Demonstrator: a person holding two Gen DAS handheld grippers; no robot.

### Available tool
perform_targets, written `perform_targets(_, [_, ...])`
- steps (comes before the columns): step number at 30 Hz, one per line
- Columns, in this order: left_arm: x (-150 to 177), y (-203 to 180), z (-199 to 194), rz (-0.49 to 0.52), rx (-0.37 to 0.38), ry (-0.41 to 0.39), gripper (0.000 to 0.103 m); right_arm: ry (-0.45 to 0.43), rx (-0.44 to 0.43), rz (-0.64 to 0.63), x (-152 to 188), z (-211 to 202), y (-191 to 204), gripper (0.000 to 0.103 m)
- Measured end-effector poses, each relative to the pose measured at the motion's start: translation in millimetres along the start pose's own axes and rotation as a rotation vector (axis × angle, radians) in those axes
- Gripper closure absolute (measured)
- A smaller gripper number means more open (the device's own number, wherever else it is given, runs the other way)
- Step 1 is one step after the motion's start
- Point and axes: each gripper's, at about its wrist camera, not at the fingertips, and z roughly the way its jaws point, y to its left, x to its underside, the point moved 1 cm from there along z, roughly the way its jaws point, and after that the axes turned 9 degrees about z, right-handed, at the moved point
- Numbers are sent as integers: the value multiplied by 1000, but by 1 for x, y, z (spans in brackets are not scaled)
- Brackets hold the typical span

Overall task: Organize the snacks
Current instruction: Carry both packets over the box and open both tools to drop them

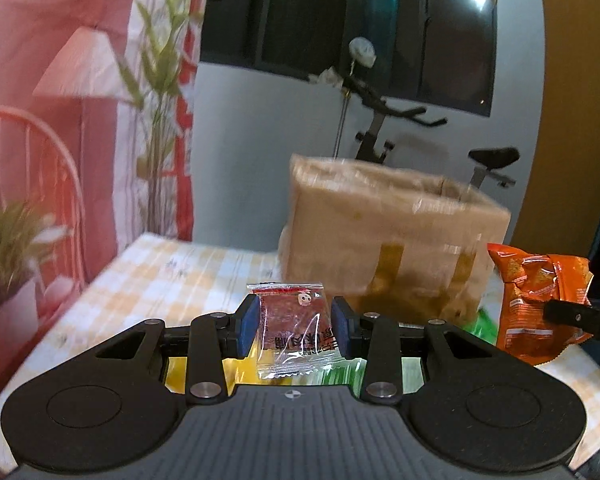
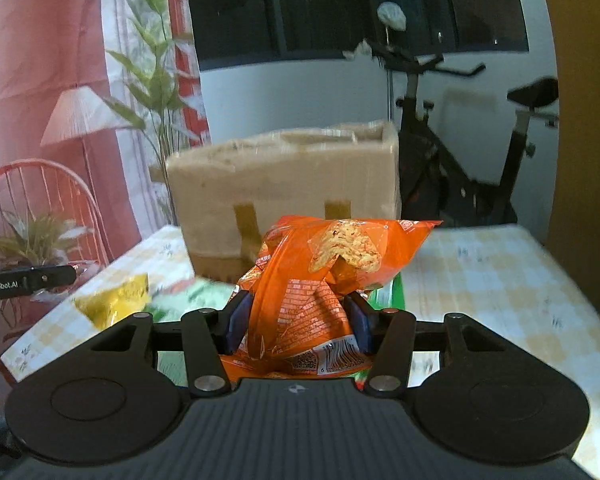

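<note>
Checked tablecloth (image 2: 500, 264) (yellow) under cardboard box (image 2: 284, 184); exercise bike (image 2: 460, 152) behind.

Each black gripper (image 1: 296, 328) has 2 blue pads (image 1: 249, 326), silver screws and a ribbed grey body.

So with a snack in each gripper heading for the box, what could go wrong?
1. The left gripper pinches a slick clear jerky packet by its sides; it may slip out.
2. The right gripper crumples the orange chip bag; chips could crush.
3. The cardboard box has a tall rim that could snag either snack.
</note>
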Motion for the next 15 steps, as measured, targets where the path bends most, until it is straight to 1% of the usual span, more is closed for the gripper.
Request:
perform_targets(4, [-31,-1,11,-7,22,-44,62,-55,-17,2,-31,4,-2,49])
perform_targets(7, [-52,0,23,-11,24,-66,62,-95,-36,10,-57,12,-5,49])
perform_targets(10, [-70,1,38,-25,33,-82,62,-123,-51,6,-82,25,-4,49])
perform_targets(13, [-86,-2,56,-26,46,-101,62,-159,-60,-36,-104,43,1,49])
perform_targets(15, [-99,-4,71,-19,46,-100,62,-169,-56,-57,-117,60,1,49])
